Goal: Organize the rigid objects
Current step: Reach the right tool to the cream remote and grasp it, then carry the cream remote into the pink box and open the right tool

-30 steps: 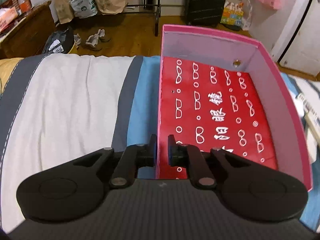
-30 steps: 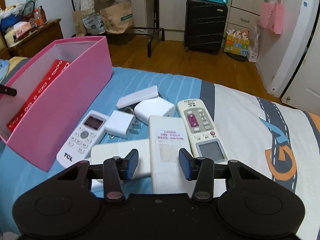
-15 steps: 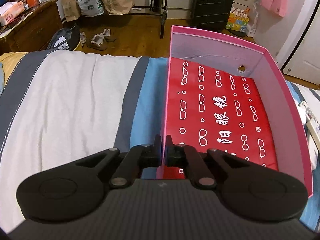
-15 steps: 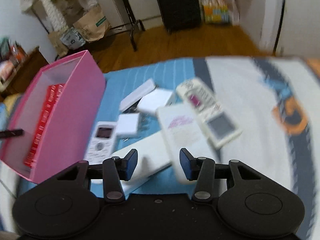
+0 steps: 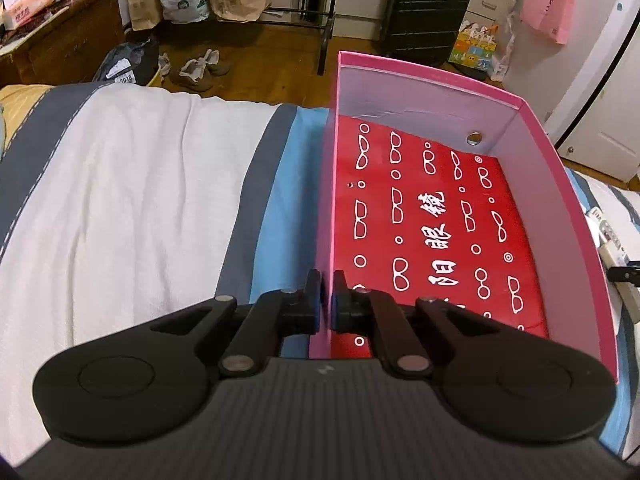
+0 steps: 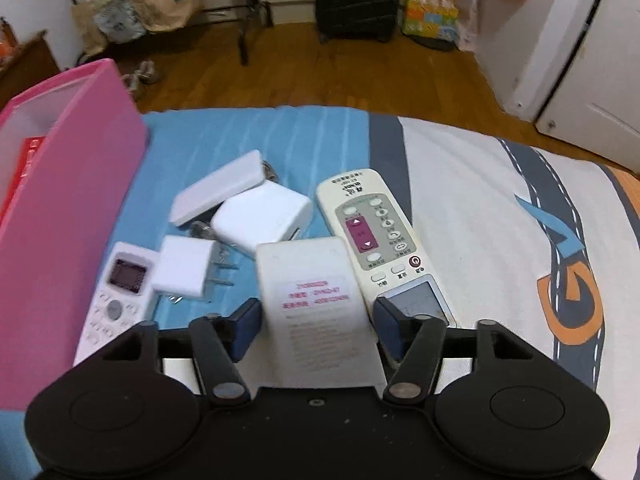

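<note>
The left gripper [image 5: 326,300] pinches the near left wall of the pink box [image 5: 568,200], probably to steady it for loading. The right gripper [image 6: 316,322] hovers with jaws opening wide around the white rectangular device [image 6: 308,280], apparently untouched, lying on the bedspread [image 6: 460,200] between a cream remote [image 6: 376,232] and chargers.

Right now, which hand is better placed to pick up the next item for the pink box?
Right. Its tool is opening astride the white labelled device, not yet gripping it. The left tool is shut on the pink box wall, steadying it, away from the items.
</note>
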The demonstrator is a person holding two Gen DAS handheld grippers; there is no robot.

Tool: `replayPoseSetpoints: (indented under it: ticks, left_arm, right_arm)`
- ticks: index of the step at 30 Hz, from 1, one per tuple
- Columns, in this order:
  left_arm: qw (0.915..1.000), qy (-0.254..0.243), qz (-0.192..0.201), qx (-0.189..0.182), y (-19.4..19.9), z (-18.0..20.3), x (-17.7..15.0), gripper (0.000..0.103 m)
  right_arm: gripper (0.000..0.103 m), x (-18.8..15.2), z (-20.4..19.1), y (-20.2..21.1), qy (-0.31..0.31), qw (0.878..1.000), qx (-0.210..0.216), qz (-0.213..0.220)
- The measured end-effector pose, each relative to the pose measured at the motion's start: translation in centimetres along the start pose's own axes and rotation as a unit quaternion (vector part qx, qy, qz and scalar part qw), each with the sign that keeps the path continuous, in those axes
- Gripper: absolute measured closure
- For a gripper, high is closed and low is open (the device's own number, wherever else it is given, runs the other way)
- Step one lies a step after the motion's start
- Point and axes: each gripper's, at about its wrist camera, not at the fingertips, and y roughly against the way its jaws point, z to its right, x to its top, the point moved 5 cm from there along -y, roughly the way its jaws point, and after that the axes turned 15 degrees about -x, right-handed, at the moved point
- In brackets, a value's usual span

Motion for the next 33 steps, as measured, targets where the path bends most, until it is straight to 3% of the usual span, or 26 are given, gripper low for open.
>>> replayPoseSetpoints:
  ticks: [3, 7, 10, 13, 16, 18, 26, 30, 33]
  left_arm:
    - [1.0, 0.002, 0.0, -0.003, 0.0, 0.0, 0.0, 0.098]
    - [1.0, -0.002, -0.001, 0.001, 0.0, 0.1, 0.0, 0.099]
    - [1.0, -0.001, 0.0, 0.001, 0.0, 0.1, 0.0, 0.098]
    - [1.0, -0.005, 0.0, 0.003, 0.0, 0.2, 0.0, 0.098]
    - [1.0, -0.003, -0.001, 0.002, 0.0, 0.1, 0.0, 0.099]
    - [1.0, -0.001, 0.0, 0.003, 0.0, 0.1, -0.1, 0.099]
    - [1.0, 0.001, -0.001, 0.006, 0.0, 0.0, 0.0, 0.099]
    - [1.0, 0.001, 0.0, 0.005, 0.0, 0.0, 0.0, 0.099]
    - [1.0, 0.001, 0.0, 0.005, 0.0, 0.0, 0.0, 0.099]
  right_arm:
    - [0.04, 0.4, -0.3, -0.3, 0.004, 1.0, 0.005, -0.003]
    - [0.04, 0.4, 0.0, 0.3, -0.011, 1.0, 0.008, 0.0]
    - [0.04, 0.2, 0.8, 1.2, -0.051, 0.997, 0.052, 0.013]
    - [0.04, 0.1, 1.8, 2.2, -0.106, 0.985, 0.137, 0.012]
    - [0.04, -0.2, 2.4, 1.9, -0.176, 0.952, 0.25, -0.019]
    - [0.04, -0.4, 2.1, 1.5, -0.205, 0.934, 0.292, -0.034]
    - [0.04, -0.7, 0.1, 1.9, -0.224, 0.905, 0.359, -0.044]
    - [0.041, -0.4, -0.5, 4.1, -0.206, 0.903, 0.377, -0.017]
    - [0.042, 0.3, -1.4, 6.7, -0.177, 0.908, 0.379, 0.028]
